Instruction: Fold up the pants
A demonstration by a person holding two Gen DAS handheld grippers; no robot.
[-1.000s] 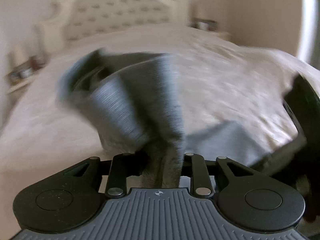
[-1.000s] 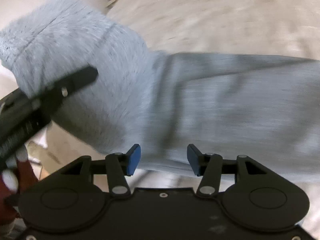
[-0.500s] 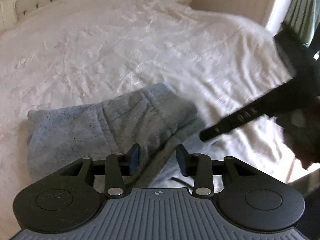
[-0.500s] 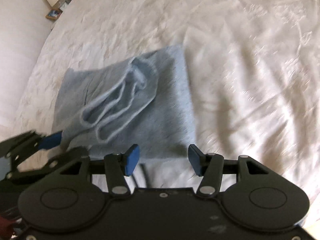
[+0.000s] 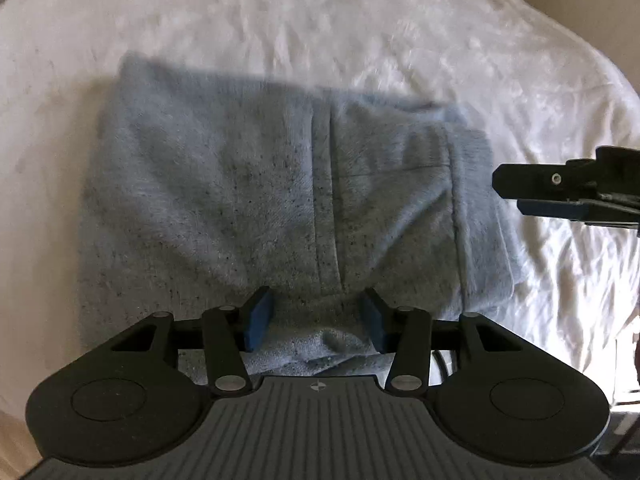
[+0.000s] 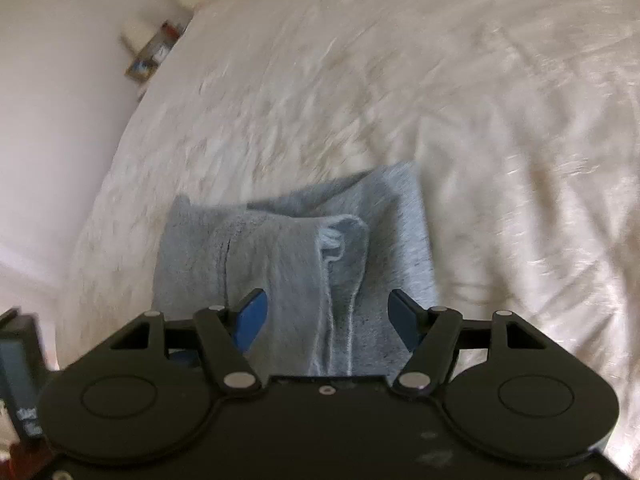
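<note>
On the bed: soft grey fleece pants (image 5: 280, 200) lie folded into a thick, roughly square bundle on the wrinkled cream bedspread (image 5: 360, 32).
Pants, look: speckled knit, a seam down the middle, hem layers stacked at the right edge.
Left gripper (image 5: 316, 322): blue-padded jaws opening, the bundle's near edge between them, pads not pressing.
Right gripper (image 6: 328, 316): jaws opening wide, the pants just below them, no grip.

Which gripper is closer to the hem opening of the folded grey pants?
Right. The right gripper hangs directly over the hem opening, its jaws opening with cloth between them, unpinched. The left gripper is over the pants, nearer the other side, also opening.
</note>
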